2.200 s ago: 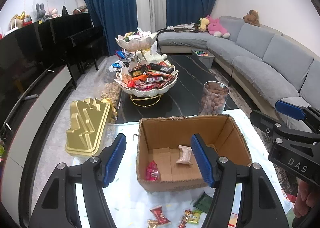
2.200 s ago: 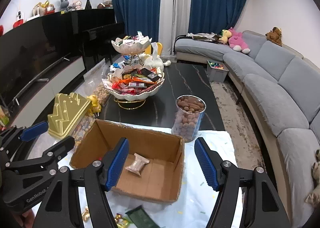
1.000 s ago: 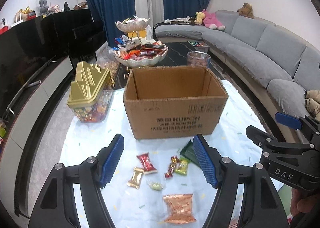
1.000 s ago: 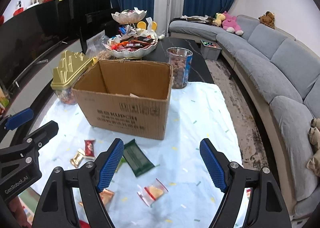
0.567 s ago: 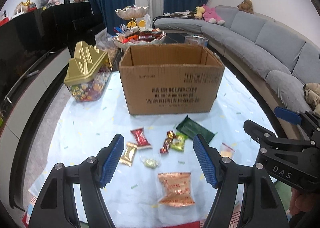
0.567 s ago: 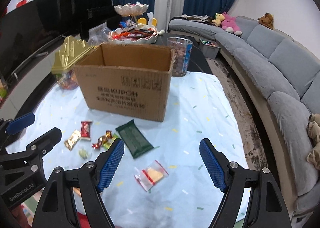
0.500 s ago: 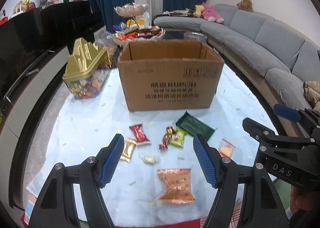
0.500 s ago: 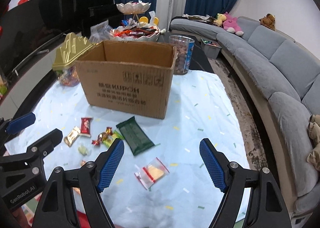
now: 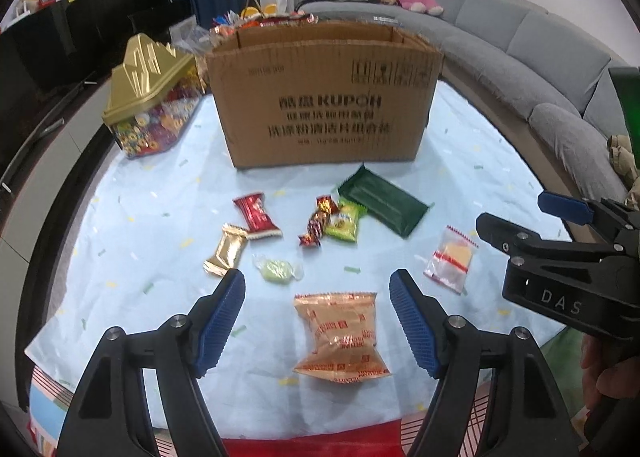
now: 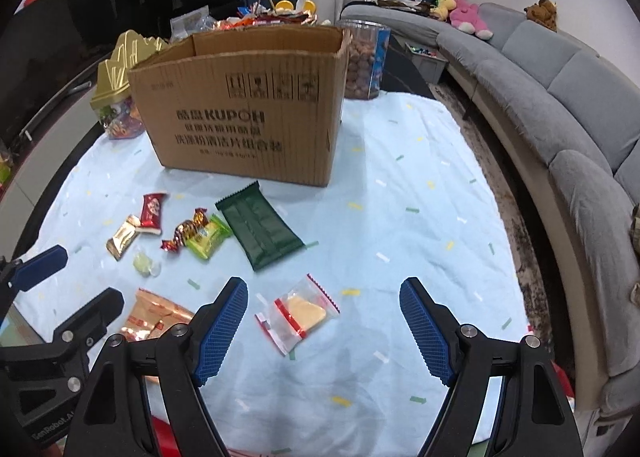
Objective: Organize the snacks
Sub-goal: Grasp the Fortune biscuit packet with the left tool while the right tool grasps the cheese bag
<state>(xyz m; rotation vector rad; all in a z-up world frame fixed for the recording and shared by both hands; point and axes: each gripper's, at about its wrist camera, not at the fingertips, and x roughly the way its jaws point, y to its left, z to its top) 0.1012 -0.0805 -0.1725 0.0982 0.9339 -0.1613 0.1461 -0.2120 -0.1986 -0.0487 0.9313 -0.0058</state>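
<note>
From the left wrist view, the left gripper (image 9: 317, 317) has come down from above the cardboard box (image 9: 322, 97) to hang low over the counter (image 9: 140, 257), and its jaws are opening with nothing pressed between them. The copper snack bag (image 9: 340, 337) lies flat directly between and below the blue pads, untouched. Beyond it sit the pale green candy (image 9: 277, 270), the gold wrapper (image 9: 226, 255), the red packet (image 9: 257, 214), the lime packet (image 9: 342, 221) and the dark green bar (image 9: 382, 204), all loose in front of the box. The gold-lidded candy tin (image 9: 150, 97) stands to the box's left.

From the right wrist view, the right gripper (image 10: 323, 327) has also dropped to the counter, jaws wide apart and empty. The clear zip pouch (image 10: 298, 313) lies just ahead of its left pad. The box stands well beyond.

A moment ago both cameras looked down into the box; now both face the scattered snacks, so I judge a fresh pair of pickups is starting, with most snacks not yet boxed.
</note>
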